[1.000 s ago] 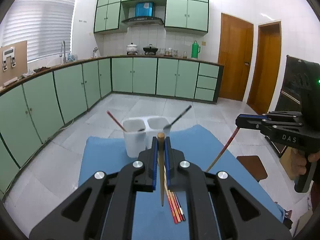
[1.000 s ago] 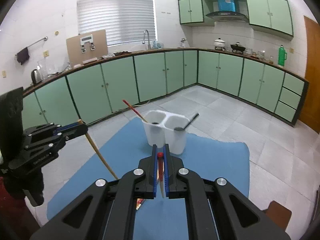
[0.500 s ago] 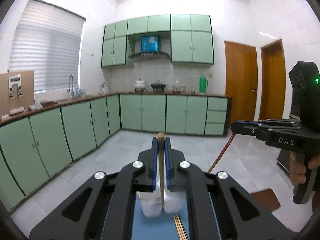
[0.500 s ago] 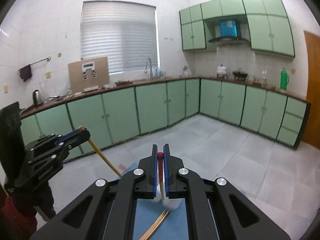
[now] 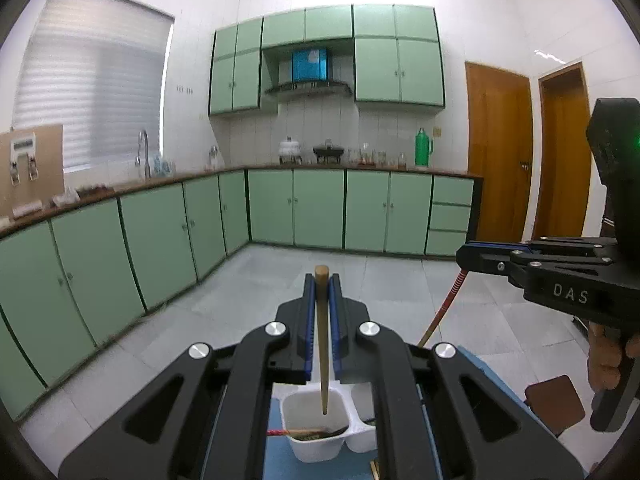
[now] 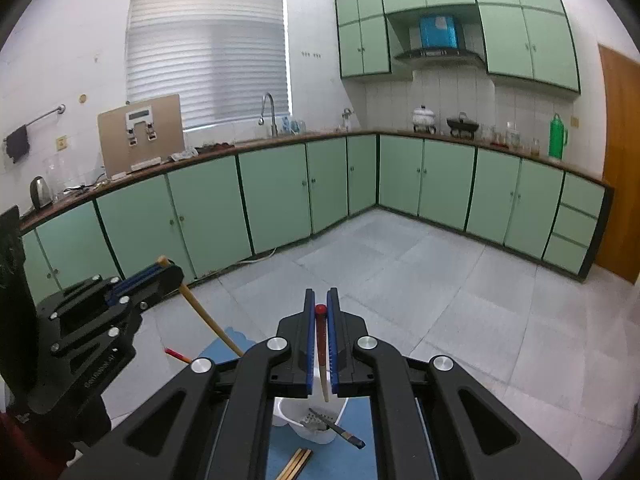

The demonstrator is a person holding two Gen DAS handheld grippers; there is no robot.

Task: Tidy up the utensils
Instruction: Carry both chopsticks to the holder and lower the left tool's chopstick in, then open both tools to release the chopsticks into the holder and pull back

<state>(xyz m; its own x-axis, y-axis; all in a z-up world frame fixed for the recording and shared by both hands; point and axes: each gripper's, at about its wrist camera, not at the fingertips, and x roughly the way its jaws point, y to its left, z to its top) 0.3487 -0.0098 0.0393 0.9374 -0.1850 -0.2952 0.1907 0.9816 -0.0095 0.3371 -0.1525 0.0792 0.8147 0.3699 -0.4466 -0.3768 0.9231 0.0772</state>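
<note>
Left wrist: tool [image 5: 322,280] clamps wooden chopstick [image 5: 323,344]; right tool [image 6: 321,300] red one [image 6: 321,340].

White tiled walls [image 6: 320,92], pale grey tiled floor [image 6: 440,280], mint-green base cabinets [image 6: 272,196] under a brown countertop [image 6: 280,140], matching wall cabinets [image 5: 376,64], range hood [image 5: 308,88], window with closed blinds [image 6: 208,52], sink faucet [image 6: 270,114], two wooden doors [image 5: 498,152], green thermos [image 6: 557,136]

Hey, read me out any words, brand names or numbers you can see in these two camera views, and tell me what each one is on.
"DAS": white letters on the side of the right gripper.
Embossed lettering on the side of the left gripper: too blurred to read.
Blue box above the range hood: label too small to read.
</note>
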